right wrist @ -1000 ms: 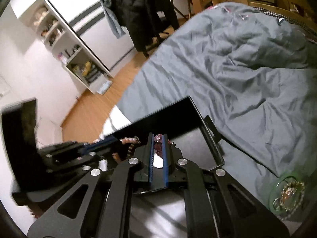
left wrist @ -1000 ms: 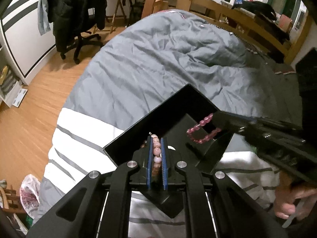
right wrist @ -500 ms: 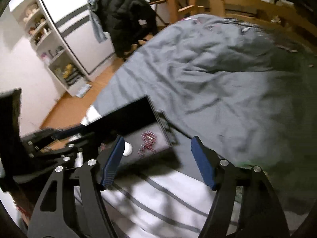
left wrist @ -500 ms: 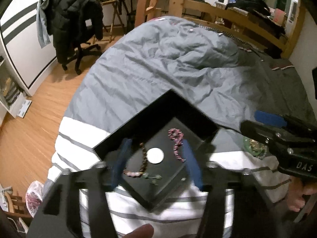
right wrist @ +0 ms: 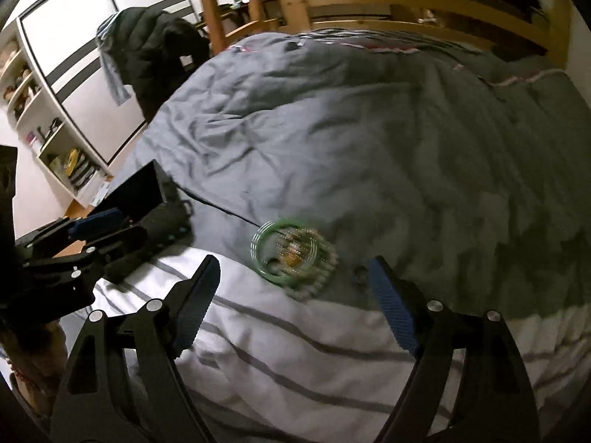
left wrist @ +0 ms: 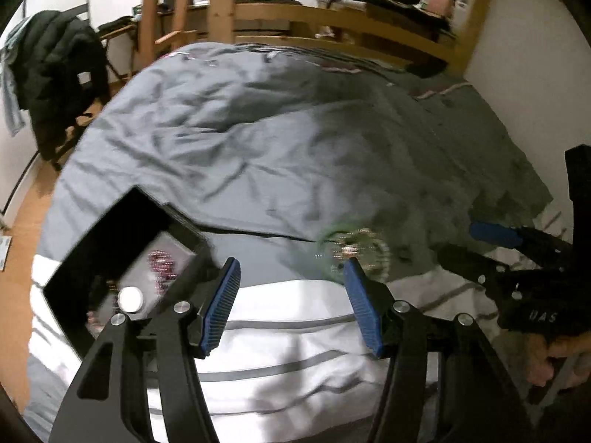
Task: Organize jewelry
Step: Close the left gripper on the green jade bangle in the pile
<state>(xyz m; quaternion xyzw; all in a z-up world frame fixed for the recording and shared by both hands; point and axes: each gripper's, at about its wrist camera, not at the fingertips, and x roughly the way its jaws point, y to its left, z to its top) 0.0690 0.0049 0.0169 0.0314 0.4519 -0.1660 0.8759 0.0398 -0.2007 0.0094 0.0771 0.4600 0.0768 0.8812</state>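
Note:
A black open jewelry box [left wrist: 92, 243] lies on the bed at the left, with a dark red bead bracelet [left wrist: 160, 264] and a white round piece [left wrist: 130, 298] inside; it also shows in the right wrist view [right wrist: 140, 192]. A pile of jewelry with a green bangle [right wrist: 291, 253] lies on the grey duvet; it is blurred in the left wrist view [left wrist: 351, 249]. My left gripper [left wrist: 291, 306] is open and empty, between box and pile. My right gripper [right wrist: 295, 302] is open and empty, just short of the pile.
The grey duvet [right wrist: 369, 129] covers the bed, with a white striped sheet [right wrist: 295, 350] at the near end. A chair with a dark jacket [right wrist: 151, 51] and white shelves [right wrist: 44, 136] stand at the left. A wooden bed frame [left wrist: 332, 18] runs along the back.
Both grippers let go of their bead bracelets into the box, opened wide, and swung right toward the jewelry pile with the green bangle.

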